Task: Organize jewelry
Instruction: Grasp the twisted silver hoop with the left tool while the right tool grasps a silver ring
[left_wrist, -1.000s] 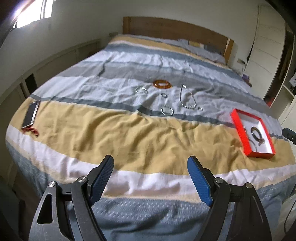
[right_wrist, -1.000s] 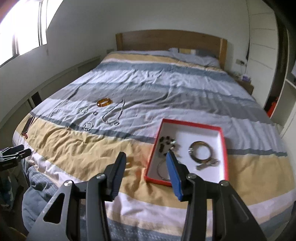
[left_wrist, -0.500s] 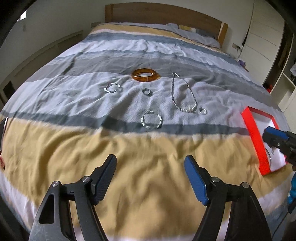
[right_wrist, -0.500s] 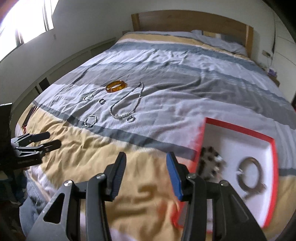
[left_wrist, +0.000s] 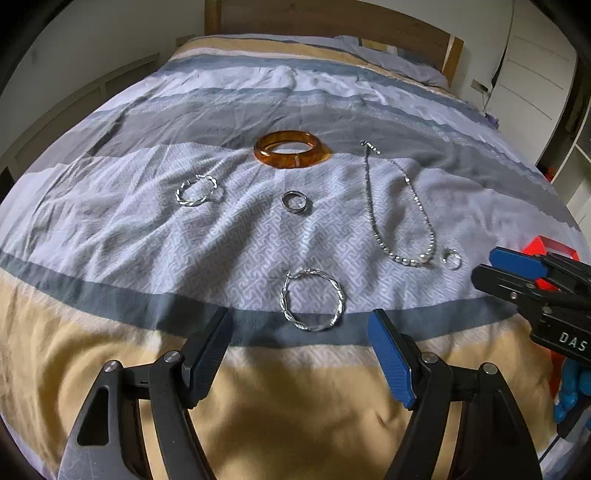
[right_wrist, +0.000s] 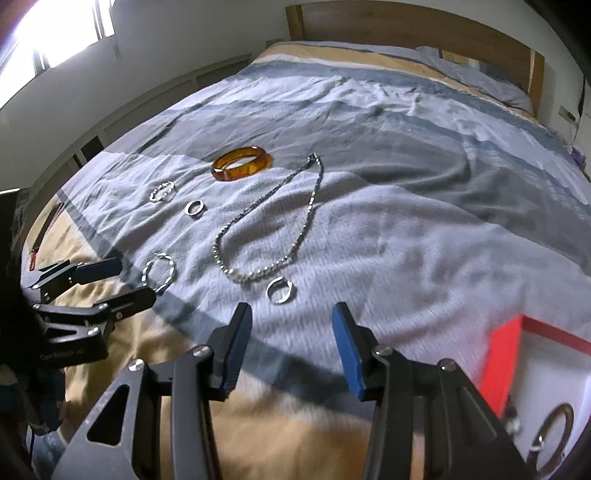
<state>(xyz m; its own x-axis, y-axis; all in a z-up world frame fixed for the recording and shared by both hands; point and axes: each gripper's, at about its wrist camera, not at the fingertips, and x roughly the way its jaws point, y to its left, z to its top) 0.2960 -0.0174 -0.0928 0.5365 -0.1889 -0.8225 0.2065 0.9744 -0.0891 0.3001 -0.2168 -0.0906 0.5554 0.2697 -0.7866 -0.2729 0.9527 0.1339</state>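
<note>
Jewelry lies on the striped bed cover. An amber bangle (left_wrist: 291, 149) (right_wrist: 242, 168) is farthest. A silver chain necklace (left_wrist: 397, 206) (right_wrist: 280, 225) lies to its right. A twisted silver hoop (left_wrist: 312, 299) (right_wrist: 159, 273) lies just ahead of my open, empty left gripper (left_wrist: 299, 350). A small silver ring (right_wrist: 280, 290) (left_wrist: 451, 258) lies just ahead of my open, empty right gripper (right_wrist: 291, 347). Another twisted hoop (left_wrist: 195, 190) and a band ring (left_wrist: 294, 202) lie further out. The red tray (right_wrist: 504, 354) sits at the right.
The tray holds a dark bracelet (right_wrist: 554, 428) in the right wrist view. The wooden headboard (left_wrist: 332, 14) and pillows are at the far end. A dark phone-like object (right_wrist: 37, 240) lies at the bed's left edge. Cupboards (left_wrist: 535, 74) stand at the right.
Both grippers have moved forward and down toward the jewelry. The right gripper has swung left, away from the red tray. Both stay open and empty.
</note>
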